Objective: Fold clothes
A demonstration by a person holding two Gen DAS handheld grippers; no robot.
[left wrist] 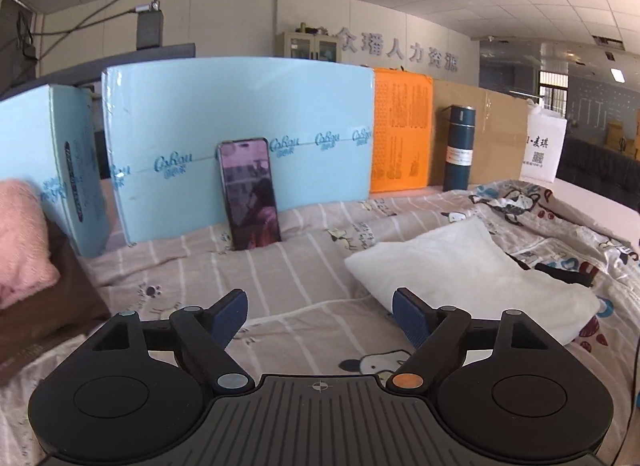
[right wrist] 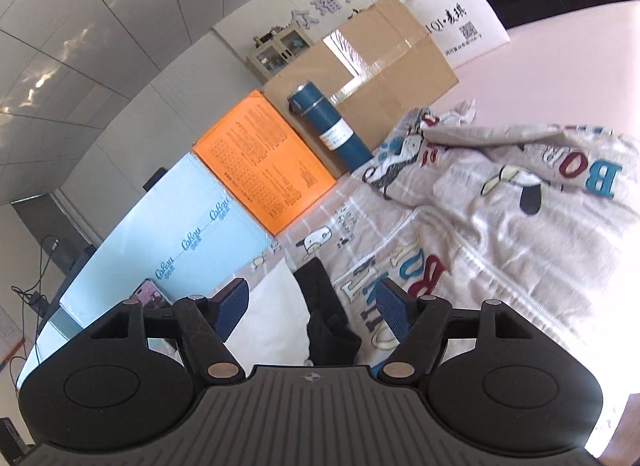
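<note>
Nearest in my left wrist view, lower centre: my left gripper (left wrist: 320, 316), its blue-padded fingers (left wrist: 230, 316) standing wide apart with nothing between them, over a beige striped bedsheet with cartoon animal prints (left wrist: 280, 278).

Lower right of that view: a folded white fleece garment (left wrist: 472, 278) lying flat on the sheet, just beyond the right-hand finger. At its far right edge, a black cloth item (left wrist: 568, 276), partly hidden; I cannot tell what it is.

Left edge: a pink fuzzy garment (left wrist: 20, 242) resting on a brown fabric piece (left wrist: 68, 302).

Middle distance, centre: a black smartphone with lit screen (left wrist: 250, 193) propped upright against a pale blue printed cardboard panel (left wrist: 240, 113). To the right along the back row: an orange printed carton (left wrist: 400, 129), a dark teal cylindrical flask (left wrist: 458, 145) standing before a plain brown cardboard box (left wrist: 484, 125), then a white paper bag with a QR code (left wrist: 540, 145).

In my right wrist view, which is tilted, lower centre: my right gripper (right wrist: 312, 312), fingers (right wrist: 394, 314) apart and gripping nothing. The black cloth item (right wrist: 328, 314) lies in the gap beneath them, with the white garment (right wrist: 276, 306) to its left. The printed sheet (right wrist: 500, 225) fills the right half, rumpled. The flask (right wrist: 332, 125), orange carton (right wrist: 264, 161) and brown box (right wrist: 380, 65) run diagonally across the upper centre.
</note>
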